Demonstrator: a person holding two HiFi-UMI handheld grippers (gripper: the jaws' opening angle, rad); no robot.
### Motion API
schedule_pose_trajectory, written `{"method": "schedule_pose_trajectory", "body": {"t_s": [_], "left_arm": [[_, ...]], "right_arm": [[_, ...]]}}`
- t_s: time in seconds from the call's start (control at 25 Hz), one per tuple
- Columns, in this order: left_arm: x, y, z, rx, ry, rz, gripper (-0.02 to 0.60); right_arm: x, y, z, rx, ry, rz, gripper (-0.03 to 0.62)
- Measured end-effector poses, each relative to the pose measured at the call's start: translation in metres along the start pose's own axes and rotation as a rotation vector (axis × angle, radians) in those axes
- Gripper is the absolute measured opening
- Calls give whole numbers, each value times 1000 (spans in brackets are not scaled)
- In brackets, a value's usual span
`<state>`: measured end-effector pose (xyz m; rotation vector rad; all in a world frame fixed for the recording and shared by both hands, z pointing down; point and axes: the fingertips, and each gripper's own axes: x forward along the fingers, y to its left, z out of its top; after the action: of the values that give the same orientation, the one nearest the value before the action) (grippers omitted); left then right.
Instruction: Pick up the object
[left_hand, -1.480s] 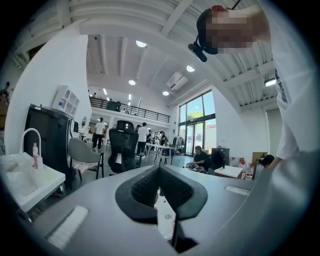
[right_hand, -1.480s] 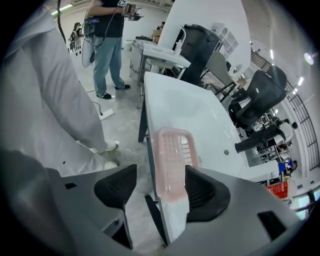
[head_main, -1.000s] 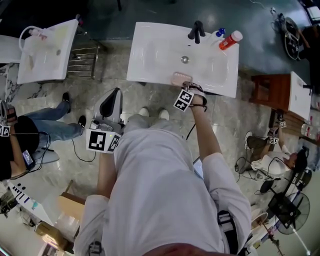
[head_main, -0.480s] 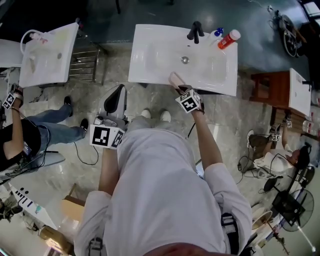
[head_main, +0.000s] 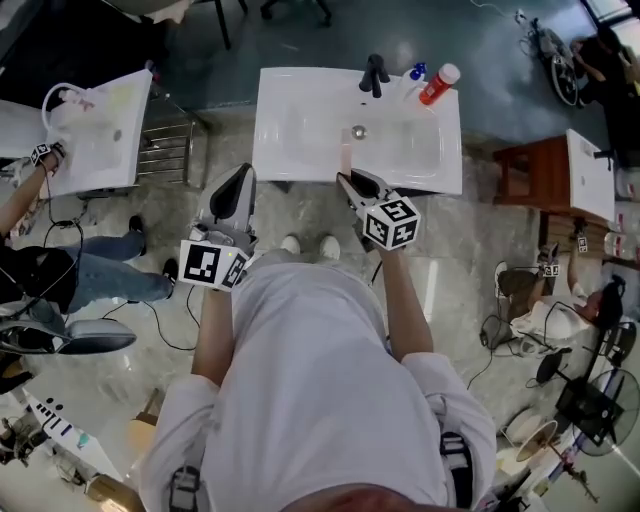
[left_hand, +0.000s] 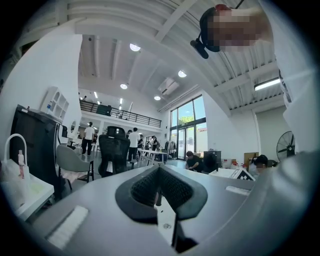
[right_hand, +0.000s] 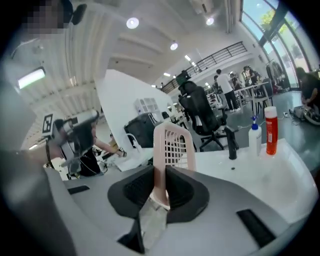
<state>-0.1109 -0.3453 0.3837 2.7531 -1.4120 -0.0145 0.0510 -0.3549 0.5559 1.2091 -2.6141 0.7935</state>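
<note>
The object is a pale pink plastic dish with a slotted grid (right_hand: 172, 145). My right gripper (right_hand: 160, 187) is shut on its lower edge, and the dish stands up out of the pads. In the head view the right gripper (head_main: 358, 190) holds the pink dish (head_main: 345, 160) over the front rim of the white sink (head_main: 300, 130). My left gripper (head_main: 236, 182) hangs left of the sink, over the floor. In its own view the left gripper (left_hand: 159, 187) has its pads together with nothing between them.
A black faucet (head_main: 373, 72), a blue-capped bottle (head_main: 415, 75) and a red bottle (head_main: 438, 84) stand at the sink's back edge. A second white sink (head_main: 100, 120) is at the left, a wooden stool (head_main: 530, 185) at the right. Other people sit on the floor at both sides.
The pink dish lay on the sink's front rim under the right gripper; now it is lifted off and held up in the jaws. The left gripper has stayed about where it was.
</note>
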Motion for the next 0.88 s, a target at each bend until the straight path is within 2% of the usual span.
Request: {"method": "schedule_pose_trajectory", "body": {"t_s": [0.16, 0.36, 0.44, 0.64, 0.88], "left_arm": [[8, -5, 11, 19, -9, -31, 0], [17, -2, 30, 54, -46, -53, 0], [21, 2, 40, 67, -69, -52, 0], [28, 8, 72, 87, -126, -54, 0], [36, 7, 92, 90, -142, -85, 0]], "right_arm": [[-24, 22, 65, -33, -178, 17, 71], [-48, 48, 136, -226, -344, -21, 71], [-58, 58, 161, -271, -403, -24, 71], [-78, 84, 210, -401, -495, -51, 71], [-83, 95, 234, -454, -550, -93, 69]]}}
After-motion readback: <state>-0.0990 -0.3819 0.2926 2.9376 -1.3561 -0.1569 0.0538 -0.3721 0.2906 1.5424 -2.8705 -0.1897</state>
